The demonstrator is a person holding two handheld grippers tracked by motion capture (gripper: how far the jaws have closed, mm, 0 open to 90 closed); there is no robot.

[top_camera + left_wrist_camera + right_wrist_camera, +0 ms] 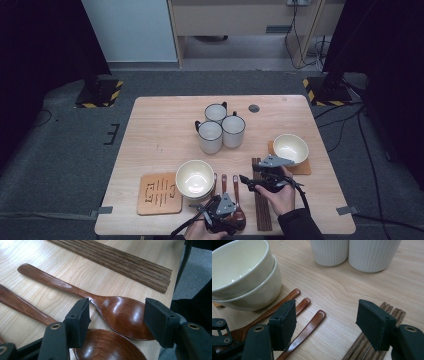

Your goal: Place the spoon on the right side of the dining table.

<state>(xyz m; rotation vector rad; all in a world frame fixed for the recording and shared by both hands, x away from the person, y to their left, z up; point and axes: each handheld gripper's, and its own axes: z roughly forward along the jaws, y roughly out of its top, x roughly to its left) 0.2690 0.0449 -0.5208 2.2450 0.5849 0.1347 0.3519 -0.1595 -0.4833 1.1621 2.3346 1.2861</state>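
Three dark wooden spoons (236, 192) lie side by side near the table's front edge, right of two stacked cream bowls (194, 178). My left gripper (234, 217) hovers low over the spoon bowls. In the left gripper view the gripper (117, 312) is open, its jaws straddling one glossy spoon (125, 315); a second spoon (107, 347) lies under them. My right gripper (246, 181) points left over the spoon handles. In the right gripper view it (327, 315) stands open and empty above bare table, between a spoon handle (309, 326) and the chopsticks (364, 345).
Three white ribbed mugs (221, 127) cluster mid-table. A cream bowl (290, 148) sits on a coaster at right. A bundle of wooden chopsticks (260, 202) lies right of the spoons. A printed wooden coaster (159, 193) lies left of the stacked bowls (242, 277).
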